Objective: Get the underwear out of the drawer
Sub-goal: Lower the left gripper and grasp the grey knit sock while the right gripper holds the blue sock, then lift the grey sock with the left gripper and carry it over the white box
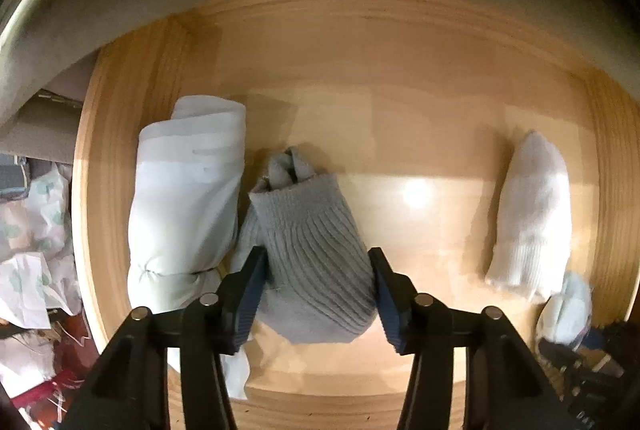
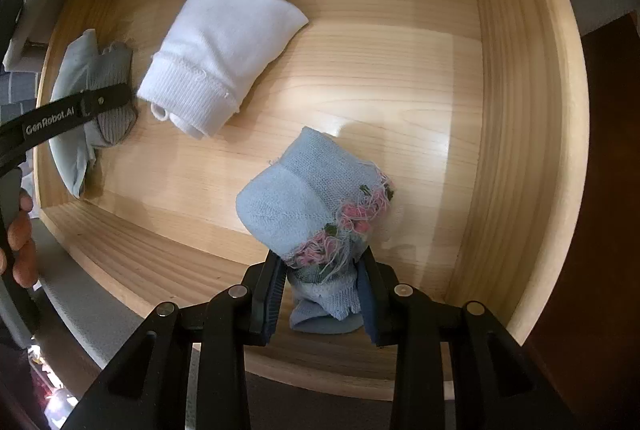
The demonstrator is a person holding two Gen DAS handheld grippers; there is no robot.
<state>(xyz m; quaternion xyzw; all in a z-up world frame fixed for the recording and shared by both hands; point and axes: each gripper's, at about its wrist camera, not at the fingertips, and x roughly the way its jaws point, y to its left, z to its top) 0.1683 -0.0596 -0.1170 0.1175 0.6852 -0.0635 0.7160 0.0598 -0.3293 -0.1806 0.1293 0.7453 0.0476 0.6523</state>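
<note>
I look down into an open wooden drawer (image 1: pixel 400 42). My left gripper (image 1: pixel 318 294) has its fingers on both sides of a grey ribbed sock bundle (image 1: pixel 312 250), touching it. A pale rolled underwear piece (image 1: pixel 188 198) lies just left of it. My right gripper (image 2: pixel 322 296) is closed on a light blue sock bundle (image 2: pixel 296 198) with pink flower threads, near the drawer's front wall. A white sock bundle (image 2: pixel 224 54) lies in the middle of the drawer; it also shows in the left wrist view (image 1: pixel 532 214). The left gripper (image 2: pixel 72 118) shows at the left in the right wrist view.
The drawer walls (image 2: pixel 520 110) surround all the items. Bare wooden floor (image 2: pixel 360 78) lies between the bundles. Patterned cloth and clutter (image 1: pixel 32 230) lie outside the drawer to the left. The person's hand (image 2: pixel 20 242) holds the left gripper's handle.
</note>
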